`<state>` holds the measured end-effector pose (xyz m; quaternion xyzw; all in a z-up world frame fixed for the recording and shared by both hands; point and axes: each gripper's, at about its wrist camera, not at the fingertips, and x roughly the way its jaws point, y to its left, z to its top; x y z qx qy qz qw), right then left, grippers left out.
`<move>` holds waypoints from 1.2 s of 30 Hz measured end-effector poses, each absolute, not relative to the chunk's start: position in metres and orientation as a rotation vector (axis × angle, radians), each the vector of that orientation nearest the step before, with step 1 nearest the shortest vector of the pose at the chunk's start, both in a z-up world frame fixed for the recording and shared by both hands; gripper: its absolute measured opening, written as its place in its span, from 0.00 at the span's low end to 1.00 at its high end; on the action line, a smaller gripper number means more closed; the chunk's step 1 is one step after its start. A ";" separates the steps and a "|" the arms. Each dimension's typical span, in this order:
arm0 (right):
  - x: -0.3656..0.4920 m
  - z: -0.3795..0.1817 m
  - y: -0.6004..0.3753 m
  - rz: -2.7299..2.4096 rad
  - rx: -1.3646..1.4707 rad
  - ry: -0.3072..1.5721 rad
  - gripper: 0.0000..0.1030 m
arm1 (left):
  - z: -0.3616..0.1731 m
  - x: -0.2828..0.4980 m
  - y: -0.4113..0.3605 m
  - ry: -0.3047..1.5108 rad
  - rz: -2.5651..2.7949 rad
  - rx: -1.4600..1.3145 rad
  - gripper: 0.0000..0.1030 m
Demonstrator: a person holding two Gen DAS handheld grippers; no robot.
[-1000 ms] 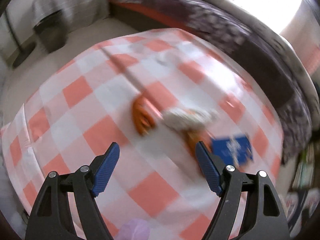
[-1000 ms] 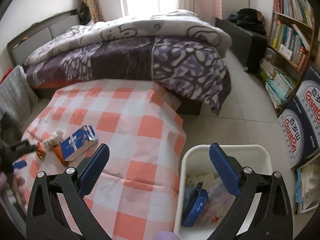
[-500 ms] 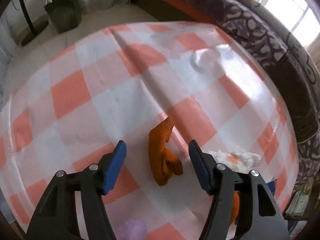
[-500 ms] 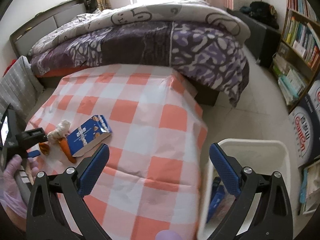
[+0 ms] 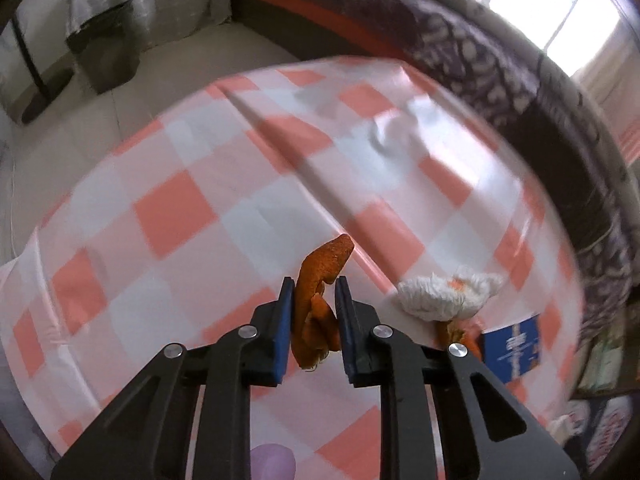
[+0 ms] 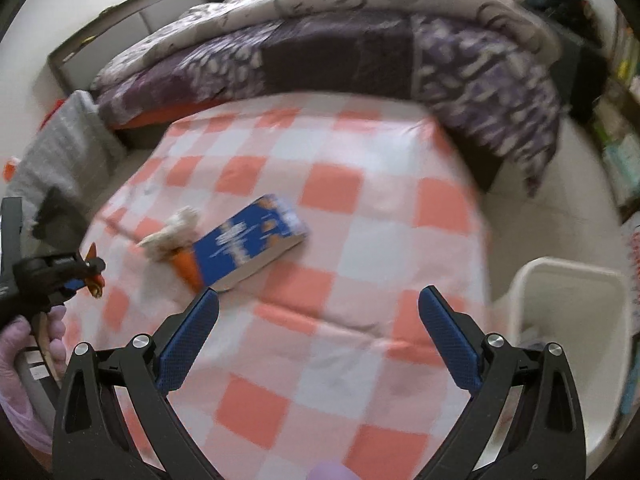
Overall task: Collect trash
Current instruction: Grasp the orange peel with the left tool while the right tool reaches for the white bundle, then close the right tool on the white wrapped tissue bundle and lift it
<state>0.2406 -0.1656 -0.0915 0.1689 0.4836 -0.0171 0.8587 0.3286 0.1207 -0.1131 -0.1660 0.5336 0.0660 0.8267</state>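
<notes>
We work over a checked cloth [image 6: 344,240] beside a bed [image 6: 340,52]. Our left gripper [image 5: 314,292] clamps an orange peel [image 5: 320,280]. Our right gripper [image 6: 318,304] gapes; beyond its left finger lie a blue box [image 6: 248,250] and tissue [image 6: 172,234], with a white bin [image 6: 568,320] to its right.

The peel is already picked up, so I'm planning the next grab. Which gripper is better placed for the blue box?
Right. The right gripper is open and empty, with the blue box just ahead of its fingers. The left gripper is shut on the orange peel.
</notes>
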 end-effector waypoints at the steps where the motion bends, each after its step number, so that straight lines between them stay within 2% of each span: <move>1: 0.247 -0.095 -0.159 -0.016 0.370 1.033 0.90 | -0.107 0.326 0.128 1.120 0.143 -0.367 0.20; 4: 0.263 -0.097 -0.136 0.025 0.388 1.044 0.84 | -0.081 0.312 0.146 1.066 0.147 -0.393 0.20; 8: 0.298 -0.098 -0.095 0.097 0.421 1.035 0.83 | -0.048 0.288 0.160 0.995 0.113 -0.437 0.20; 12: 0.334 -0.109 -0.054 0.101 0.324 1.060 0.83 | -0.026 0.271 0.160 0.949 0.076 -0.426 0.20; 17: 0.369 -0.138 -0.019 0.084 0.252 1.130 0.74 | -0.003 0.250 0.166 0.896 0.053 -0.388 0.20; 19: 0.376 -0.144 -0.008 0.067 0.225 1.116 0.62 | 0.004 0.245 0.171 0.877 0.048 -0.386 0.20; 20: 0.378 -0.145 -0.006 0.085 0.226 1.121 0.61 | 0.005 0.243 0.173 0.871 0.052 -0.383 0.20; 22: 0.382 -0.147 -0.002 0.103 0.209 1.109 0.49 | 0.008 0.241 0.180 0.862 0.063 -0.380 0.20; 25: 0.382 -0.134 0.004 0.146 0.207 1.053 0.43 | 0.007 0.239 0.188 0.868 0.071 -0.389 0.20; 36: 0.335 -0.060 0.000 0.254 0.194 0.833 0.42 | 0.003 0.238 0.204 0.864 0.108 -0.421 0.20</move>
